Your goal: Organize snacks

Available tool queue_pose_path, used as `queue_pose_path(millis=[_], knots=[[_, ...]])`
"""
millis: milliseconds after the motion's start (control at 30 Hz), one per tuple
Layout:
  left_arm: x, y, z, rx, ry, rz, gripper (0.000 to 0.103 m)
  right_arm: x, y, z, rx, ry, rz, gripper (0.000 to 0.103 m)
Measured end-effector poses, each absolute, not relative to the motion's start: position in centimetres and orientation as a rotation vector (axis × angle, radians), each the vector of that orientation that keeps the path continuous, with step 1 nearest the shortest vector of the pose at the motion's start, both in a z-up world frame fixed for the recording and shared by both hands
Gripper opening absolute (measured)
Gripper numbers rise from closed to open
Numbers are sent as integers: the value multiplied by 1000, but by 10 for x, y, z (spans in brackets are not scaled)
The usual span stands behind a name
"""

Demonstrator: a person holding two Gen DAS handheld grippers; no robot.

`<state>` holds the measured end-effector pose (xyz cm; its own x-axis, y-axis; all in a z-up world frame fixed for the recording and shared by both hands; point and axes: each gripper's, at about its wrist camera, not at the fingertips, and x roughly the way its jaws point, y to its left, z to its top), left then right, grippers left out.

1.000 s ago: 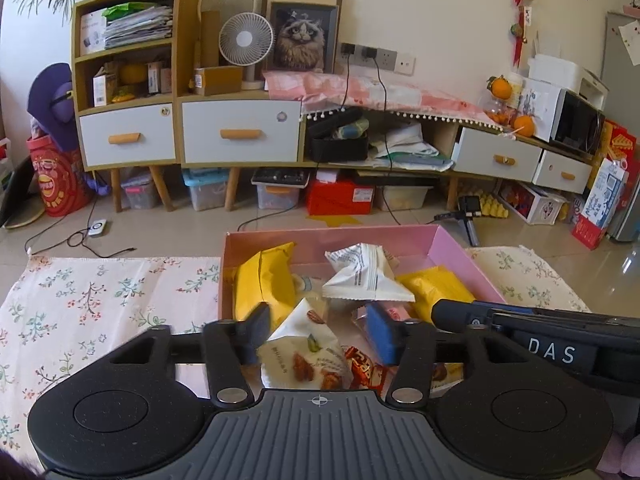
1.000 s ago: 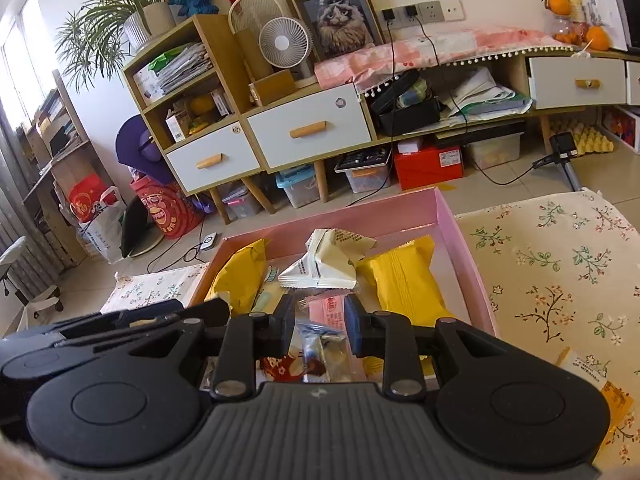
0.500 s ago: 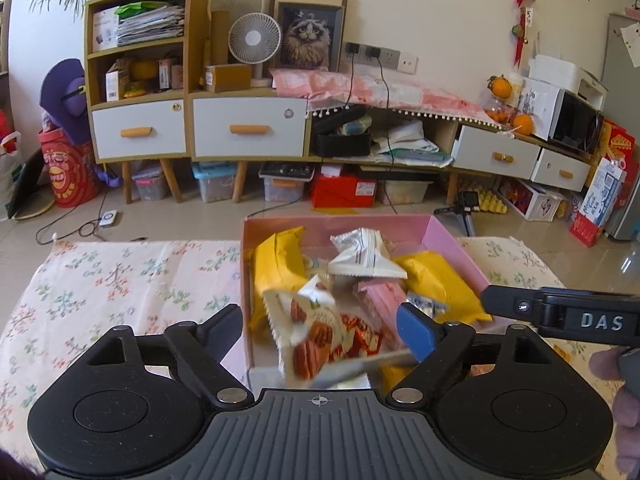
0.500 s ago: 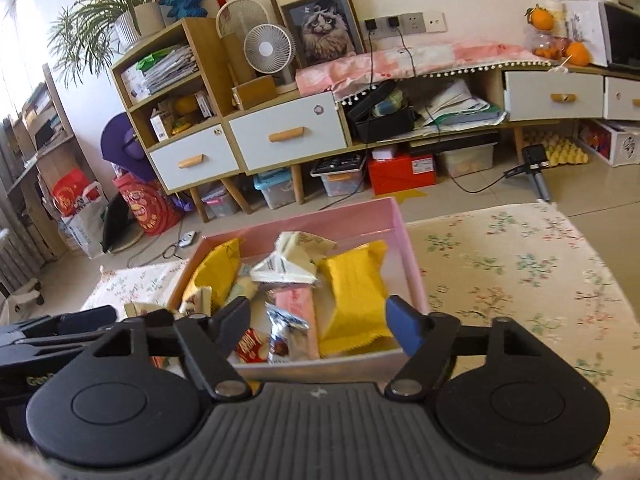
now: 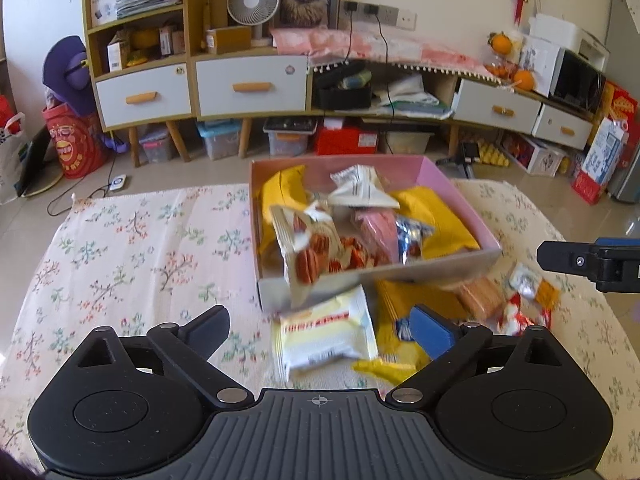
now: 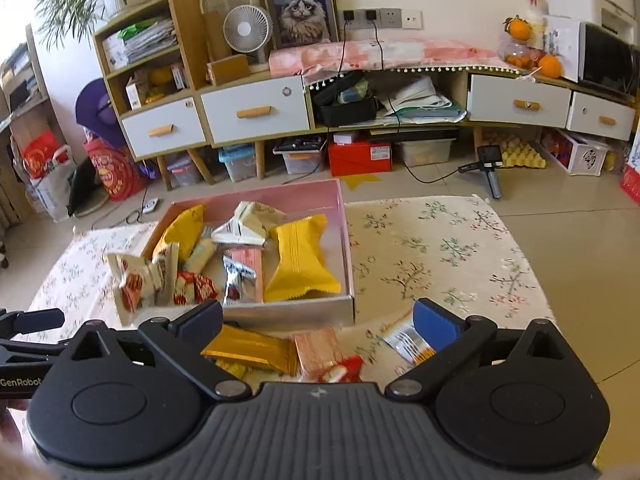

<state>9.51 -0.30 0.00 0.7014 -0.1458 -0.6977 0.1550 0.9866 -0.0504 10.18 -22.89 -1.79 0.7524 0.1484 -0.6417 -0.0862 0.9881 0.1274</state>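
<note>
- My left gripper (image 5: 318,330) and right gripper (image 6: 318,320) are both opening wide, holding nothing.
- Snack packets fill the pink box (image 5: 436,172); a nut packet (image 5: 308,256) hangs over its near wall.
- More packets, including a white one (image 5: 324,332), lie just before the box.

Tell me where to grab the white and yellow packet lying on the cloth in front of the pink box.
Take the white and yellow packet across its short width near the middle, coming down from above. It lies flat on the floral cloth, clear of the pink box, with its puffed centre likely giving the left tool the most to pinch.
</note>
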Motion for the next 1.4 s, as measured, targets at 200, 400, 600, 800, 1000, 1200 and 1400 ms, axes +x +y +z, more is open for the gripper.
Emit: queue_pose_path(millis=[200,400,600,800,1000,1200,1400], knots=[[79,-7,-3,17,822,-185,101,86,-223,-16,24,725,146,103],[64,-9,-15,35,830,-191,101,72,-221,-20,7,747,194,103],[56,-10,-27,89,843,-213,102,59,-217,-29,-91,734,238,103],[56,-7,-35,68,851,-230,102,53,-227,-45,-138,766,235,103],[60,-15,-48,90,824,-260,101,50,-243,-58,-172,801,209,103],[69,-26,-61,84,826,-361,101,56,-256,-74,-184,819,196,103],[80,-32,-75,63,820,-366,97,62,-259,-80,-155,761,278,102]])
